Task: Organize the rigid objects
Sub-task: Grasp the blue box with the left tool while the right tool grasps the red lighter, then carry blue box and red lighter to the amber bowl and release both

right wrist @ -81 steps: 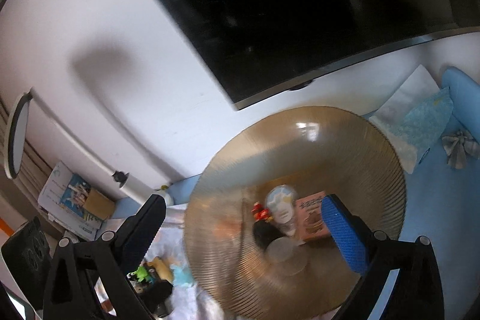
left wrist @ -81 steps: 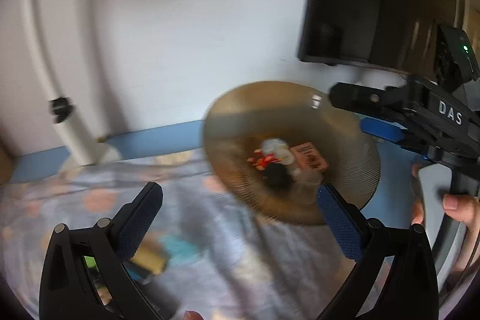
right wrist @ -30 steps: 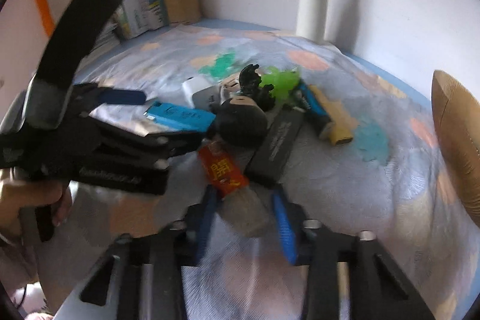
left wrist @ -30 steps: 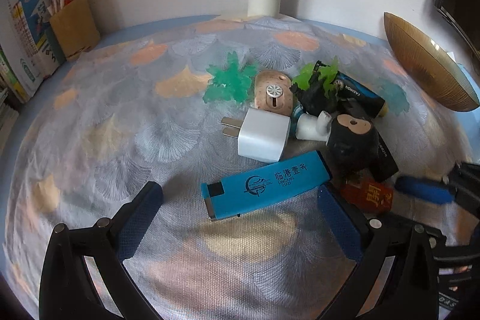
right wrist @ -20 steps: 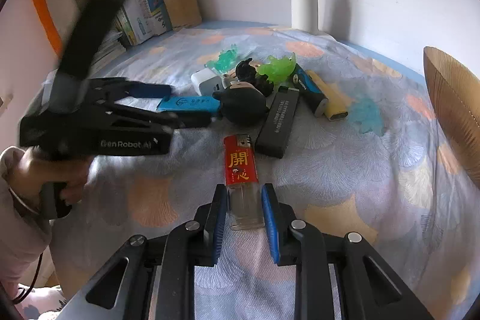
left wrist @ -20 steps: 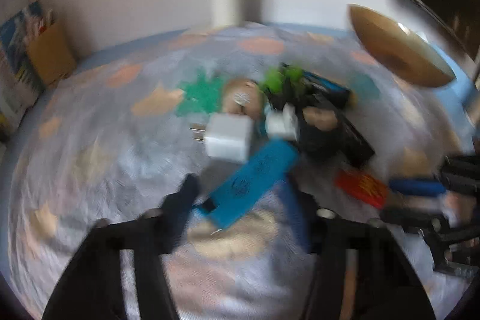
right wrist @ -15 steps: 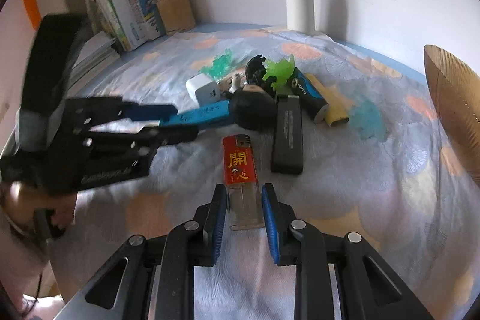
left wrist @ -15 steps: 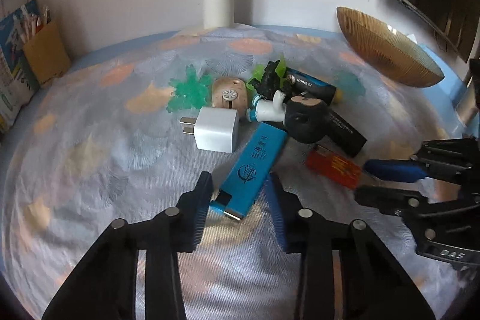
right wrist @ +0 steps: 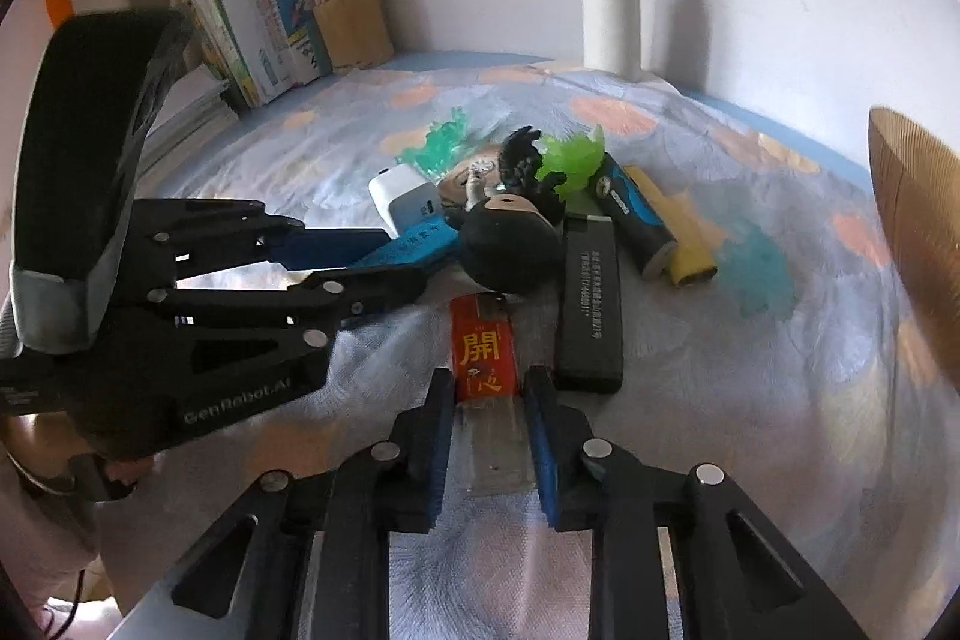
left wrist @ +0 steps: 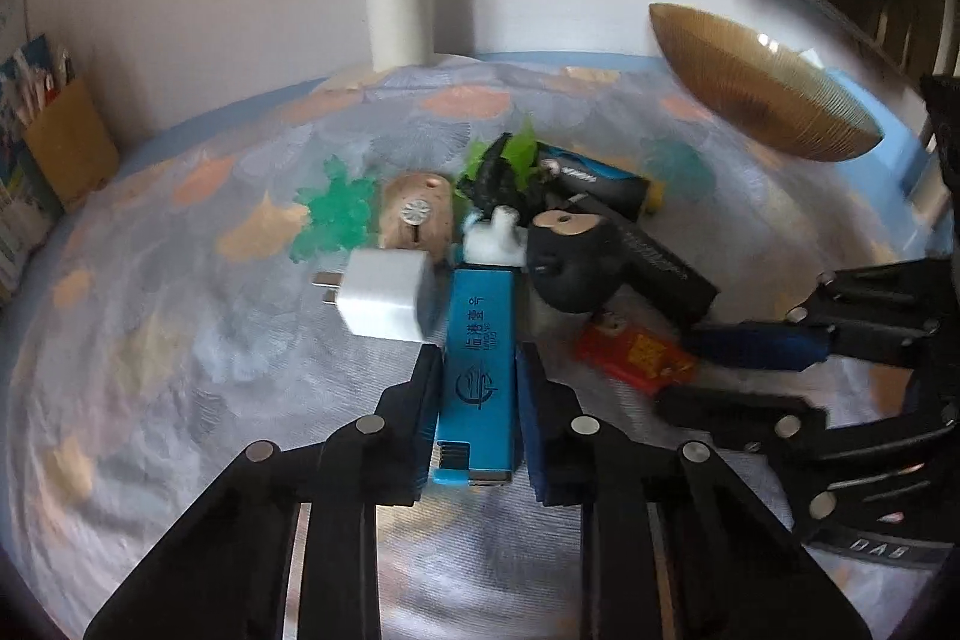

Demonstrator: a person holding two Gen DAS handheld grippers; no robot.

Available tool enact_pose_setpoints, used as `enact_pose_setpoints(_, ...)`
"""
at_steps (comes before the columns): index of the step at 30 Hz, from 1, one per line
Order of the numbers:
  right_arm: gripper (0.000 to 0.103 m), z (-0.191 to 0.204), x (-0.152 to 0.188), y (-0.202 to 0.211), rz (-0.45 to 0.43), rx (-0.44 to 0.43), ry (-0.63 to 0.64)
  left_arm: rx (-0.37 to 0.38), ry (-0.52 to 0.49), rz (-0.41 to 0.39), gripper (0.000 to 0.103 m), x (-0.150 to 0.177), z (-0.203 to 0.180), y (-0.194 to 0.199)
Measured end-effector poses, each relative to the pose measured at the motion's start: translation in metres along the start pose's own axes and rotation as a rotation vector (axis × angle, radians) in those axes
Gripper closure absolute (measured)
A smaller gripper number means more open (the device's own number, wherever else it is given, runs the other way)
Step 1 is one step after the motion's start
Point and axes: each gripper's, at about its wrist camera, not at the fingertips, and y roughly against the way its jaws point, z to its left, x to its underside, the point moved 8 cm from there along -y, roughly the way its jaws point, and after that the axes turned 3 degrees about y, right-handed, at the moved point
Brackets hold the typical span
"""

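Lighters first, looks like: left gripper (left wrist: 477, 388) is clamped on the blue lighter (left wrist: 478, 358) at frame center, right gripper (right wrist: 487, 421) pinches the red lighter (right wrist: 483, 352). Everything else sits piled mid-frame, and the gold bowl (left wrist: 756, 91) at upper right looks empty, so barely started.

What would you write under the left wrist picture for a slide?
Left tool clamps a blue lighter at the edge of a clutter pile on the floral cloth.

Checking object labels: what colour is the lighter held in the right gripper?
The lighter has a red wrap with gold characters over a clear body, best seen in the right wrist view.
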Motion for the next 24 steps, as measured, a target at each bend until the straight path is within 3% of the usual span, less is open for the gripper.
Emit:
enact_pose_setpoints(7,0.081,0.002,-0.002,0.013,-0.061,-0.021,0.014,0.023,0.056,-0.072,0.082,-0.003,0.005,0.016)
enact_pose_setpoints(13,0.081,0.001,-0.004,0.026,-0.127,-0.059,-0.015,-0.008,0.052,-0.141,0.082,-0.004,0.006,0.031)
enact_pose_setpoints(18,0.081,0.001,-0.006,0.036,-0.177,-0.07,-0.021,-0.027,0.034,-0.137,0.082,-0.004,0.004,0.031)
enact_pose_setpoints(24,0.081,-0.006,-0.008,0.054,-0.257,-0.078,-0.063,-0.049,0.07,-0.185,0.082,-0.008,0.012,0.037)
